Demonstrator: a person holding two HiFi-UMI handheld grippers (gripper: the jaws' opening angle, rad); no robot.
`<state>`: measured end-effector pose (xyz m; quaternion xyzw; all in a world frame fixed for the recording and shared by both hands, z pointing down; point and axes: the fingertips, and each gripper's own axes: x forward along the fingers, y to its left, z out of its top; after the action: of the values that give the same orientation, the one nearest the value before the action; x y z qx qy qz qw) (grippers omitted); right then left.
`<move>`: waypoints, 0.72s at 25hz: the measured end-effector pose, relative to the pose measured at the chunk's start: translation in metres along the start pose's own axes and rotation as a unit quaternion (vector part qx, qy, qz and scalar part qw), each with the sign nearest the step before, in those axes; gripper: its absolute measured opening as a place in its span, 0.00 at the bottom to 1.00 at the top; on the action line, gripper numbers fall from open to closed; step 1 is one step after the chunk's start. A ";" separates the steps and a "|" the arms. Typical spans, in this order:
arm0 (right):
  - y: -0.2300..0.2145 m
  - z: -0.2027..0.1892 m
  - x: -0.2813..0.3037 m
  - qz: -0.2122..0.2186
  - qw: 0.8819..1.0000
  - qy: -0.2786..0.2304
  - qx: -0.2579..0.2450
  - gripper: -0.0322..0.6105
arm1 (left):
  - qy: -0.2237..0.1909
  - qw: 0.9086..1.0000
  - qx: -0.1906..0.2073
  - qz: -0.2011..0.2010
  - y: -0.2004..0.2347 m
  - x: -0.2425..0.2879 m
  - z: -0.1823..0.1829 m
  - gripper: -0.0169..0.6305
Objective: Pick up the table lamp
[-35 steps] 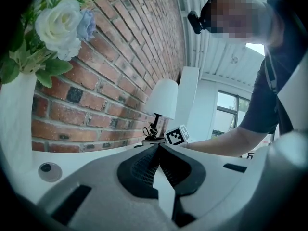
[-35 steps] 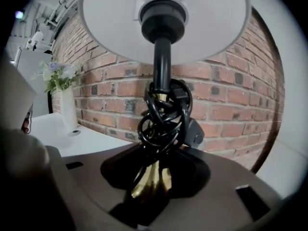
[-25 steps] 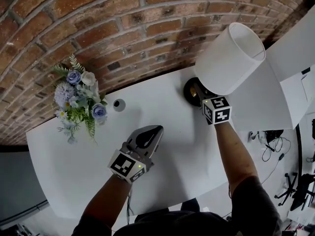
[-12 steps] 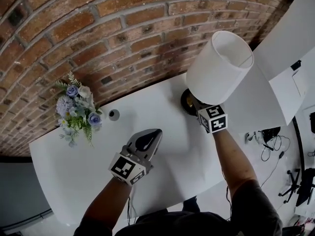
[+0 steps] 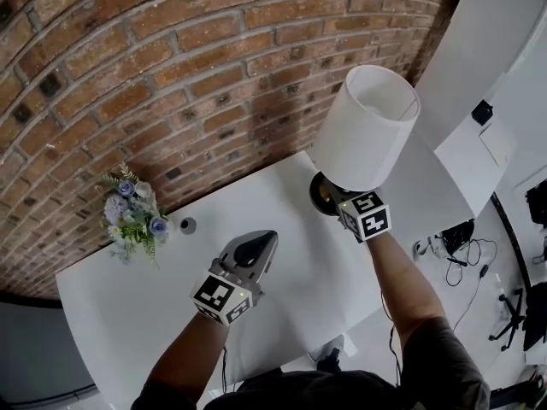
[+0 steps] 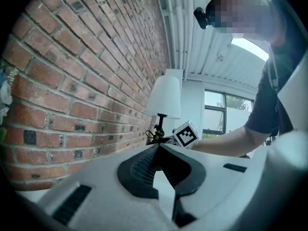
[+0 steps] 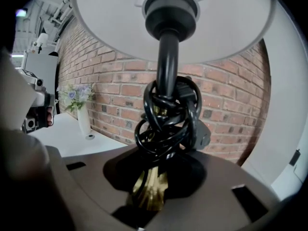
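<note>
My right tool (image 7: 149, 192) was clamped on the table lamp (image 5: 363, 131), its two jaws pressed on the ribbed gold part of the stem (image 7: 147, 184). Just above the jaws a black cord (image 7: 166, 117) was wound in loose loops around the stem. Above that a thin black pole (image 7: 166, 57) ran up into the white shade (image 7: 120, 13). The lamp stood upright at the far edge of the white tabletop (image 5: 295, 254), toward its right corner and close to the brick wall (image 5: 171, 75). Its dark round base (image 5: 322, 193) showed just beyond my tool. I could not tell whether the base rested on the tabletop or hung clear of it.

My left tool (image 5: 261, 244) was over the middle of the tabletop, well apart from the lamp. Its jaws were together at their tips with nothing between them.

A vase of blue and white flowers (image 5: 131, 220) stood near the far edge toward the left corner. A small round object (image 5: 188, 225) lay just beside it on the tabletop.
</note>
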<state>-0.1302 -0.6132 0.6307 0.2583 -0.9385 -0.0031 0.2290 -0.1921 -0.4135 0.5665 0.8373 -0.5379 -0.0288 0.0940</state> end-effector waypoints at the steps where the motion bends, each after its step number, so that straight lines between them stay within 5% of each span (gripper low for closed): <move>1: -0.004 0.005 -0.007 -0.001 1.000 0.000 0.000 0.21 | 0.001 1.000 0.002 -0.001 -0.004 0.002 0.005 0.03; 18: -0.051 0.118 -0.128 -0.002 1.000 -0.008 -0.006 0.21 | -0.023 0.999 0.037 -0.024 -0.070 0.026 0.126 0.03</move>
<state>-0.0589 -0.6082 0.4636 0.2590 -0.9399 -0.0111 0.2224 -0.1368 -0.4245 0.4315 0.8520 -0.5202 -0.0300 0.0500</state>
